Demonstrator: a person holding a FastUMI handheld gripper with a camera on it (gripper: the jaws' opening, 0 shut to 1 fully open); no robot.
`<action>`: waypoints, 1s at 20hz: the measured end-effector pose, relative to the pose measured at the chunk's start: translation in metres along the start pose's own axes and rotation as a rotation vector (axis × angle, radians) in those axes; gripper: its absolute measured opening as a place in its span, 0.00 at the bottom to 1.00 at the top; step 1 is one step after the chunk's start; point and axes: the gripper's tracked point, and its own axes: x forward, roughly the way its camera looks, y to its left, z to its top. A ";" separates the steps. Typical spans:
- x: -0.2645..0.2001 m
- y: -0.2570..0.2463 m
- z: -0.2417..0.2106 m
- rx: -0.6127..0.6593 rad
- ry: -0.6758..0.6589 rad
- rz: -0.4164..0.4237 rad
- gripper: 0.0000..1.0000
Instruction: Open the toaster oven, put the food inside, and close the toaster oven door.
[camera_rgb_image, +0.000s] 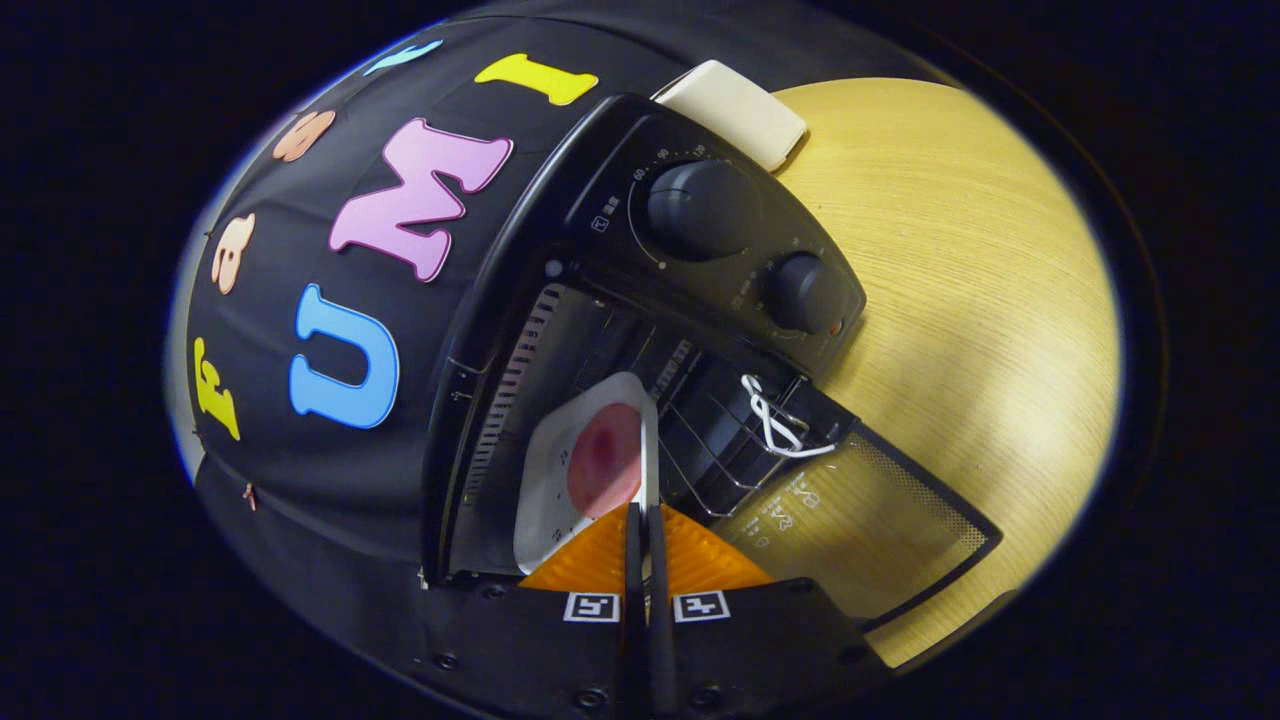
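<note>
Gripper view: my tongs (647, 530) pinch the plate (560, 470) rim inside the open toaster oven (600, 260); next I let go (carefully), then shut the door (870, 530).

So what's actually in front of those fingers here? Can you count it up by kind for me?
Toaster oven, door open: 1
Control knobs: 2
White plate held by the shut fingers: 1
Pink food on plate: 1
Cream box behind oven: 1
Total: 6

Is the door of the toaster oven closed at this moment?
No, the toaster oven door hangs open, and the white plate with the food sits inside, just ahead of the claw.
</note>
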 end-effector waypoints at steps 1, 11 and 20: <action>0.006 0.001 0.004 0.013 -0.021 -0.010 0.05; 0.024 0.004 0.019 0.119 -0.144 -0.129 0.05; -0.007 0.019 0.011 0.004 -0.086 -0.049 0.57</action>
